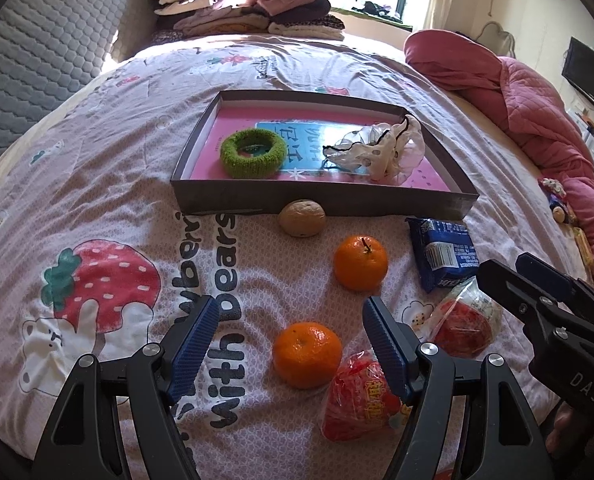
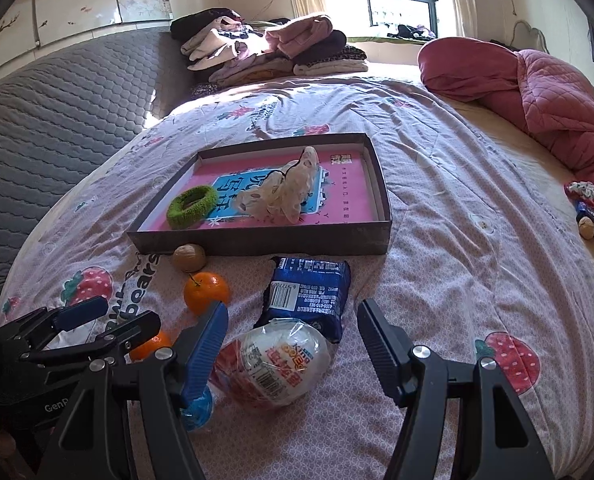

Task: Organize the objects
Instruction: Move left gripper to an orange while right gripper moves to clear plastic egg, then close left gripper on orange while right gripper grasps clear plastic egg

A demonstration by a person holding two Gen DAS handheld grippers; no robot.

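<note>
The left gripper point(image 1: 291, 314) fills the lower part of the left wrist view, tilted down toward the bed, its ribbed blue pads spread wide and released, gripping nothing; a round, dimpled orange point(image 1: 307, 354) lies on the quilt between and just below them. Beside it at lower centre sits a crinkly red snack packet point(image 1: 357, 398). A second orange point(image 1: 360, 262) with a short stem lies mid-frame, and a wrinkled tan walnut point(image 1: 301, 218) rests just in front of the near wall of the shallow dark cardboard tray point(image 1: 317, 202). Inside the tray, on its pink printed floor, lie a fuzzy green knitted ring point(image 1: 253, 154) at left and a crumpled sheer hair tie point(image 1: 381, 148) at right. In the right wrist view the right gripper point(image 2: 293, 320) also slants down, jaws apart and empty, over an egg-shaped treat in glossy clear wrap point(image 2: 275, 364) at lower centre. Just above that lies a flat blue foil biscuit pack point(image 2: 309, 290). The quilt point(image 2: 437, 240) is soft printed cotton with strawberries.
</note>
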